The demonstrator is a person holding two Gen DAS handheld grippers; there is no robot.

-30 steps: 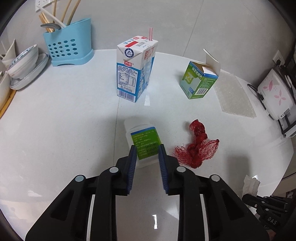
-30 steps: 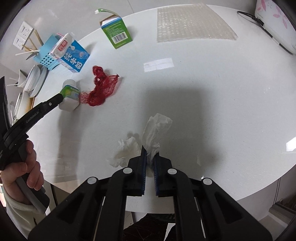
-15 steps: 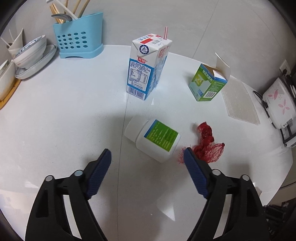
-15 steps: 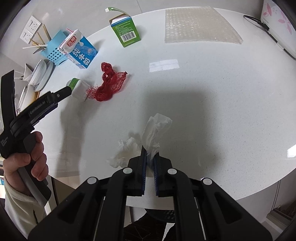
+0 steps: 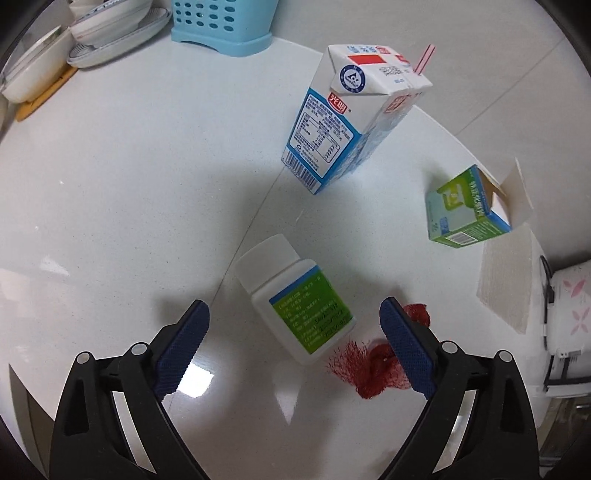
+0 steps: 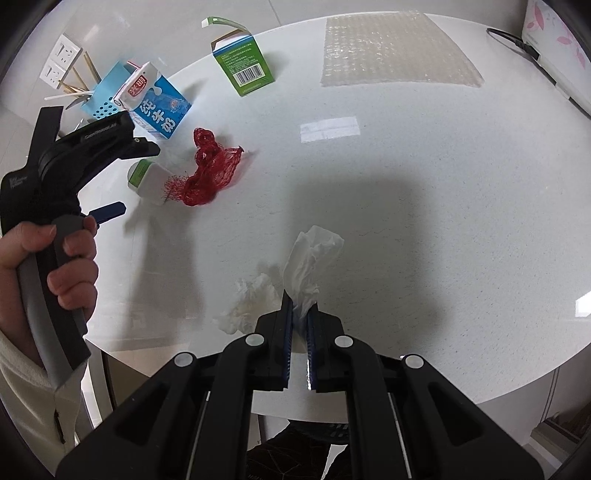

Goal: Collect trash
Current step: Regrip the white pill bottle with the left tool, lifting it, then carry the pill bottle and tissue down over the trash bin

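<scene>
A white pill bottle (image 5: 295, 301) with a green label lies on its side on the white table (image 5: 110, 184), between the wide jaws of my left gripper (image 5: 295, 314). Those jaws are still opening and the pads do not touch the bottle. A red mesh net (image 5: 373, 363) lies by the right finger. In the right wrist view the bottle (image 6: 151, 181) and the net (image 6: 208, 173) lie under the left gripper (image 6: 123, 177). My right gripper (image 6: 300, 308) is shut on a white tissue (image 6: 310, 258). A second crumpled tissue (image 6: 247, 302) lies beside it.
A blue and white milk carton (image 5: 347, 114) with a straw stands behind the bottle. An open green box (image 5: 469, 214) stands to the right, with a bubble-wrap sheet (image 6: 395, 51) past it. A blue utensil holder (image 5: 221, 22) and stacked dishes (image 5: 110, 26) sit at the far left. The table edge (image 6: 480, 398) runs close by my right gripper.
My left gripper let go of the pill bottle and spread wide; the bottle now lies free on the table. The left hand rolled and shifted closer. The right gripper stayed still on the tissue.
</scene>
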